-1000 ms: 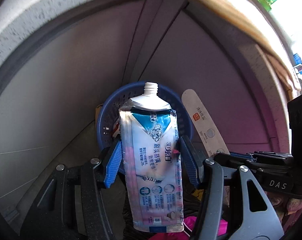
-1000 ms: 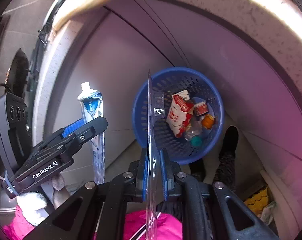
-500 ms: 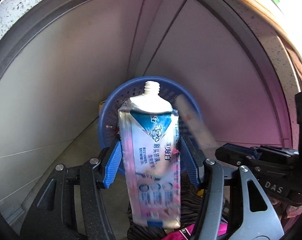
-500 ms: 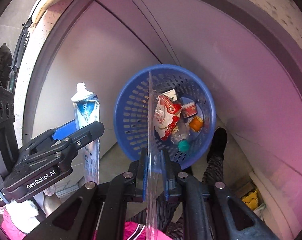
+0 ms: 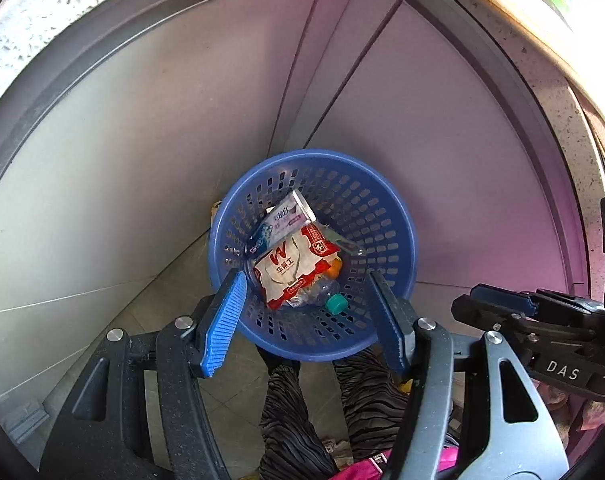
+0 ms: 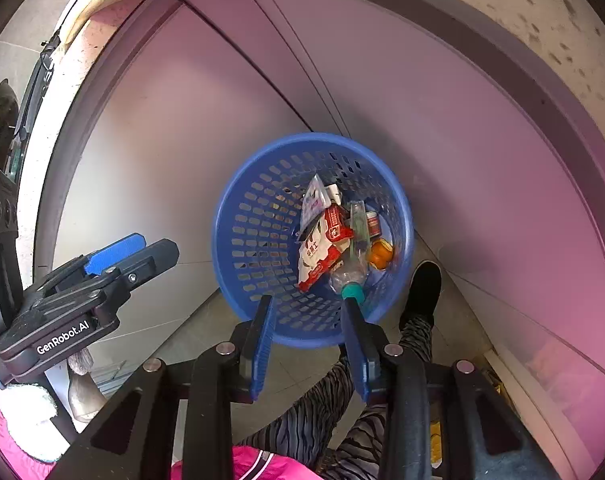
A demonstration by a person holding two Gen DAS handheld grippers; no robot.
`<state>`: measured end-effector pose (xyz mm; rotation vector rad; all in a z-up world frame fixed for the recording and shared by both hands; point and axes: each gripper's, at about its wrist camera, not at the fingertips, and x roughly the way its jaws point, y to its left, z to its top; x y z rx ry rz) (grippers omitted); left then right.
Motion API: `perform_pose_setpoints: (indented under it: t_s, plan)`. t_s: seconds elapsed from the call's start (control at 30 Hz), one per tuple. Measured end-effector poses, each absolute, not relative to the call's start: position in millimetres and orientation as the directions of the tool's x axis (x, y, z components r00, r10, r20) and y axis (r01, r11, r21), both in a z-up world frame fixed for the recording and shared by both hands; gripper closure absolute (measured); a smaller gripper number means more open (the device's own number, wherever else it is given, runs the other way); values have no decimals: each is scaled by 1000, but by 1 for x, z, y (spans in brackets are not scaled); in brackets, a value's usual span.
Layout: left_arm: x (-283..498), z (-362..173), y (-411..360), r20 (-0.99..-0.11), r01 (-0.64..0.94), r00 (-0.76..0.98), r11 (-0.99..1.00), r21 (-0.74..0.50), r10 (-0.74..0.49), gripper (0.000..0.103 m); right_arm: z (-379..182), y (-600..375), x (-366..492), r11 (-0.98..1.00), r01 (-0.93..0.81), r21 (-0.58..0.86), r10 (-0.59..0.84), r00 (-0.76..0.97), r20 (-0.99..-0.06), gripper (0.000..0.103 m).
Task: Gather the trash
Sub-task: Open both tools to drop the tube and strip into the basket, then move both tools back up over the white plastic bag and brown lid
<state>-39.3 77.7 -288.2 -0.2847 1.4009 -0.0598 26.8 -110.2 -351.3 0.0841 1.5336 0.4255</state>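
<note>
Blue basket (image 5: 386, 216) now holds the toothpaste tube (image 5: 280, 222); both claws, just opened, hang empty.

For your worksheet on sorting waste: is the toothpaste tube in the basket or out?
In: the tube lies inside the blue basket, atop a red-white packet.

Blue basket (image 5: 386, 216), walls pierced with rows of small slots. Inside, a red-and-white snack packet (image 5: 292, 266) printed with a red W, a white, pale-purple and blue toothpaste tube (image 5: 280, 222) at its far left, an orange item (image 6: 380, 255) to the right, a clear plastic bottle (image 6: 348, 274) capped in teal. Ribbed blue pads (image 5: 222, 326) on black gripper frames. Black-and-grey striped trousers (image 5: 290, 420) near the bottom, bright pink cloth (image 6: 258, 466) below them, a black shoe (image 6: 422, 292). Lilac-grey cabinet panels (image 5: 142, 160) behind; speckled white countertop edge (image 5: 42, 12) far left.
</note>
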Motion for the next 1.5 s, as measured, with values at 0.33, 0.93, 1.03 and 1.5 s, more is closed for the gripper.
perform_pose_setpoints:
  t_s: [0.33,0.93,1.03,1.5]
  plan:
    - [-33,-266,83,-953,-109,225,967,-230,-201,40,-332,-104,23,913,-254,319,330,1,-944,66]
    - [-20,-193,79,-908,-82,387,975,-206,-159,40,-261,-106,29,878,-376,296,364,125,-923,49]
    - [-15,-180,77,-896,-78,414,974,-213,-163,40,-242,-108,33,867,-402,295,380,150,-913,46]
    - [27,-117,62,-837,-65,527,975,-215,-150,36,-165,-121,57,815,-511,272,455,273,-848,23]
